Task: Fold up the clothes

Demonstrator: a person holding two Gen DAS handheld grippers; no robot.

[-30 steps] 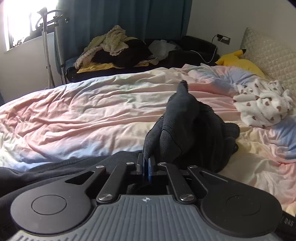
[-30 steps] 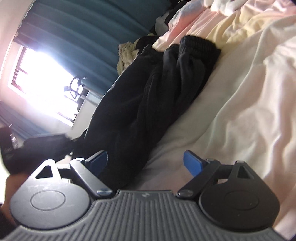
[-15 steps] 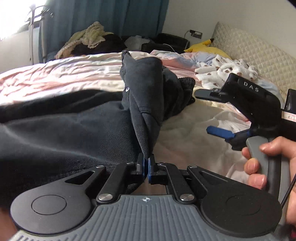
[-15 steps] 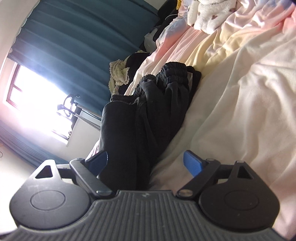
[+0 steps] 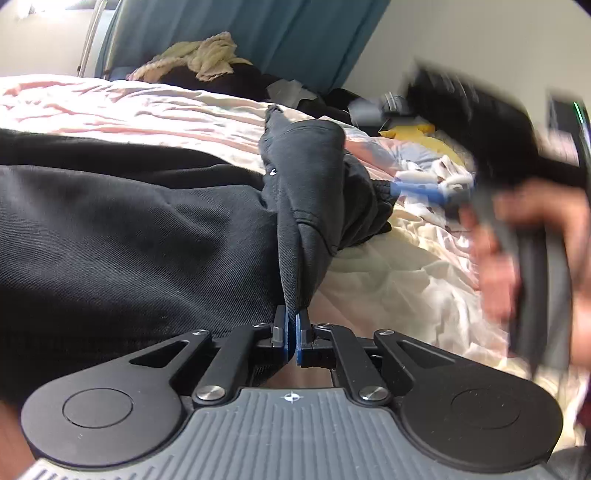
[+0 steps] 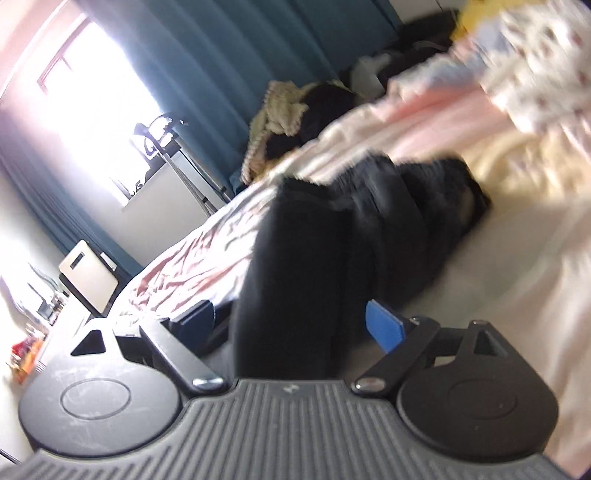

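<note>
A black garment (image 5: 129, 229) lies spread over the pastel bedsheet (image 5: 110, 107). My left gripper (image 5: 293, 326) is shut on a raised fold of it, and the cloth climbs from the pads in a tent-like ridge (image 5: 306, 177). In the right wrist view the same black garment (image 6: 295, 266) lies bunched ahead of my right gripper (image 6: 291, 321). That gripper is open, with blue pads (image 6: 384, 326) wide apart and not pressing on the cloth. In the left wrist view a hand (image 5: 517, 258) holds the right gripper at the right, blurred by motion.
A heap of cream and dark clothes (image 5: 207, 62) sits by the blue curtain (image 5: 258, 33) beyond the bed. A white spotted garment (image 6: 535, 74) and something yellow (image 5: 413, 131) lie near the head of the bed. A bright window (image 6: 92, 99) and a metal stand (image 6: 177, 158) are at the left.
My left gripper has come down with the black fold still in it, leaving more of the garment flat. The right gripper has risen and rolled towards level, and is blurred by motion.
</note>
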